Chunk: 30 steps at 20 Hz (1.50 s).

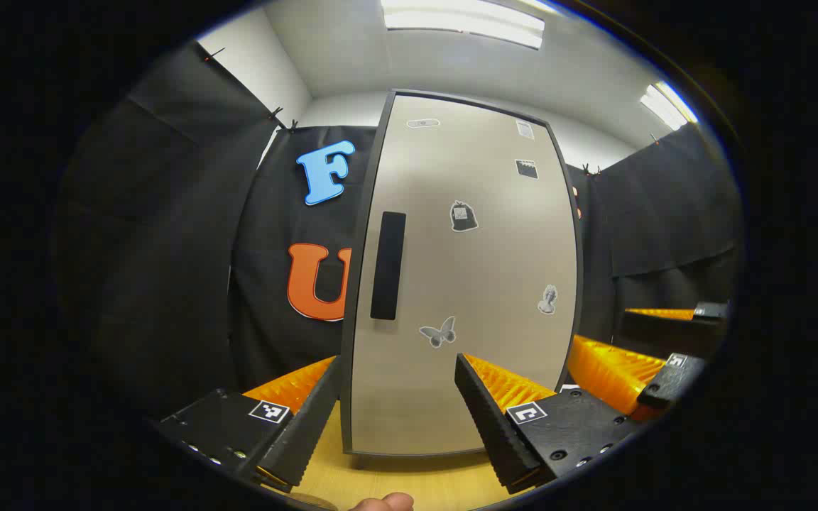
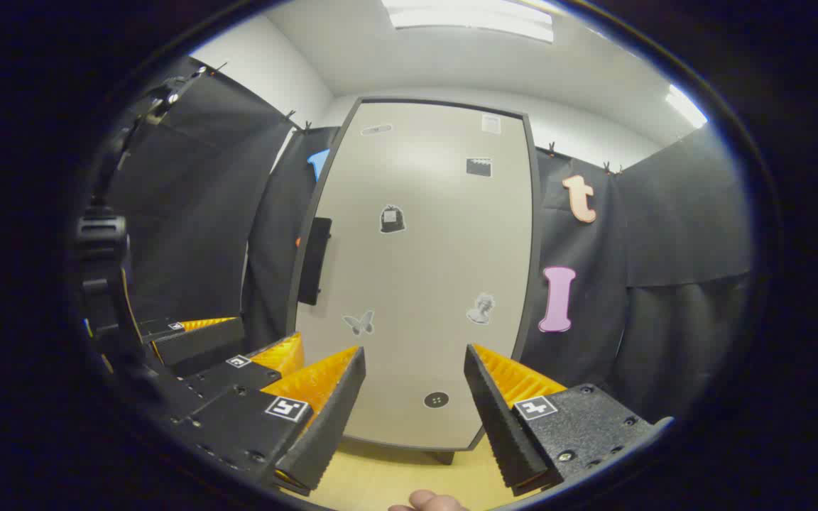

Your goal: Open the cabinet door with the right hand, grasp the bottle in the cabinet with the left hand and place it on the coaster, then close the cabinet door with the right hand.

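Left gripper (image 1: 393,397) held level and open, fingers spread wide with nothing between them, aimed at the shut cabinet door (image 1: 466,284) from close range. Fingers framing the door's lower half; dark vertical handle (image 1: 388,266) near the door's left edge, above the left finger. Cabinet standing on a light wooden tabletop (image 1: 409,482). Right gripper (image 1: 654,358) visible at the right of the left gripper view, beside the left one, its jaws also apart.

Right gripper (image 2: 415,397) likewise level and open, empty, pointed at the same door (image 2: 423,284) slightly from the right, the handle (image 2: 314,261) off toward its left, not touched. Left gripper (image 2: 228,344) seen at lower left of the right gripper view, just beside the right one. A fingertip of the holding hand (image 2: 429,501) cut off at the bottom edge; another (image 1: 380,503) at the bottom of the left gripper view.

Bottle hidden behind the shut door; coaster not made out. Small stickers on the door, among them a butterfly (image 1: 439,331), too small to detail. Cabinet base partly hidden behind the fingers.
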Each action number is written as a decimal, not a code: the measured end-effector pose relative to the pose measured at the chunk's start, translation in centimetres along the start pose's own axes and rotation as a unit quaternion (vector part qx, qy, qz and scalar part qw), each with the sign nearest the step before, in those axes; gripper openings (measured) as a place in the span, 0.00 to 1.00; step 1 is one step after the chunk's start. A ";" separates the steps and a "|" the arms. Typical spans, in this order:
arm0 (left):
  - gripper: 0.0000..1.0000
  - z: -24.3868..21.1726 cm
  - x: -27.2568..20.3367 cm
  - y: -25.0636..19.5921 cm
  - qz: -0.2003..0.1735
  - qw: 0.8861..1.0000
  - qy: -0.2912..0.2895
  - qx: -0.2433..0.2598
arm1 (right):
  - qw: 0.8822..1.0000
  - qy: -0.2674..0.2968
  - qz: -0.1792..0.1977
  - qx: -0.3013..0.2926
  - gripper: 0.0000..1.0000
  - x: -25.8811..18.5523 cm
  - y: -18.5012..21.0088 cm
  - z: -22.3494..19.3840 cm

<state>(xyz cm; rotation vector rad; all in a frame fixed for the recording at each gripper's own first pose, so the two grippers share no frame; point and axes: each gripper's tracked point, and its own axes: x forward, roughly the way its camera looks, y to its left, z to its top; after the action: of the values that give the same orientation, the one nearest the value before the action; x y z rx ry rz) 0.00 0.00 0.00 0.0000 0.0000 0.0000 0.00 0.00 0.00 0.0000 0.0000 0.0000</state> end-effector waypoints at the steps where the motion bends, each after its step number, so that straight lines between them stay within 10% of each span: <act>1: 0.95 -0.2 -0.1 0.1 0.001 1.000 0.004 0.004 | 1.000 -0.006 -0.001 -0.003 0.94 0.0 0.0 0.4; 30: 0.95 -0.8 -4.2 3.7 0.011 1.000 0.010 -0.012 | 0.996 0.058 0.026 0.057 0.98 4.4 1.8 -4.1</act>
<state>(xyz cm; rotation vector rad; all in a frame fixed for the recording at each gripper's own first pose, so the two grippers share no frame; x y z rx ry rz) -4.25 3.68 -0.76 -0.0238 0.0208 0.0218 4.36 1.80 -4.11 0.1132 0.1160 0.0524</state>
